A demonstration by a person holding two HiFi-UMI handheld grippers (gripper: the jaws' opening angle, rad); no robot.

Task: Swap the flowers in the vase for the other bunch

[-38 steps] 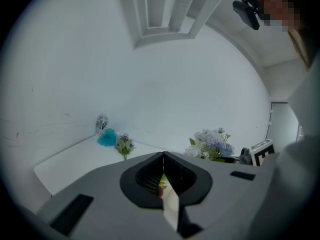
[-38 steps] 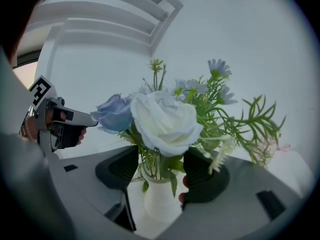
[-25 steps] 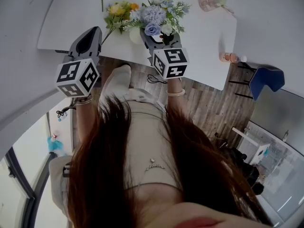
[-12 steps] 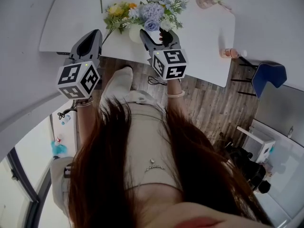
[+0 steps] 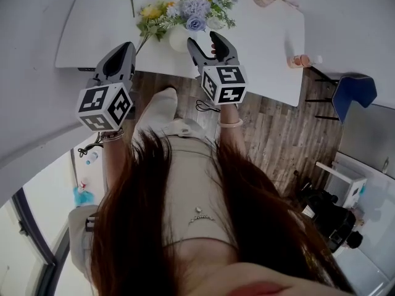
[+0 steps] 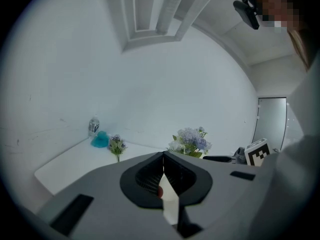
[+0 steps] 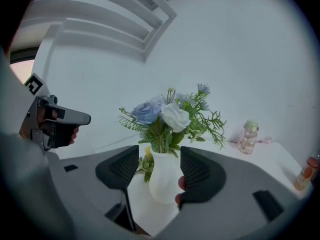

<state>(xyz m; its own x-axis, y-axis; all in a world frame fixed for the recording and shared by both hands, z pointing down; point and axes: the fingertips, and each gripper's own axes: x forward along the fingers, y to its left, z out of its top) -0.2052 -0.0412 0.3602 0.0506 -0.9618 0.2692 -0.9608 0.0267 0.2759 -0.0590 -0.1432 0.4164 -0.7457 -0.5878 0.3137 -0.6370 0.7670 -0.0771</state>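
Left gripper (image 5: 127,45) hangs with jaws pressed together, empty; right gripper (image 5: 203,39) holds its jaws spread before the white vase (image 7: 164,176) of blue flowers (image 7: 165,115) on the worktop (image 5: 265,36)

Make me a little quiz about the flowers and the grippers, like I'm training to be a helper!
1. True or false: the left gripper is shut with nothing in it.
2. In the right gripper view, what shows between the jaws of the open right gripper? A) white vase B) cup C) teddy bear
3. Fill in: the yellow bunch lies on the white ____ beside the vase.
Key: 1 true; 2 A; 3 table.
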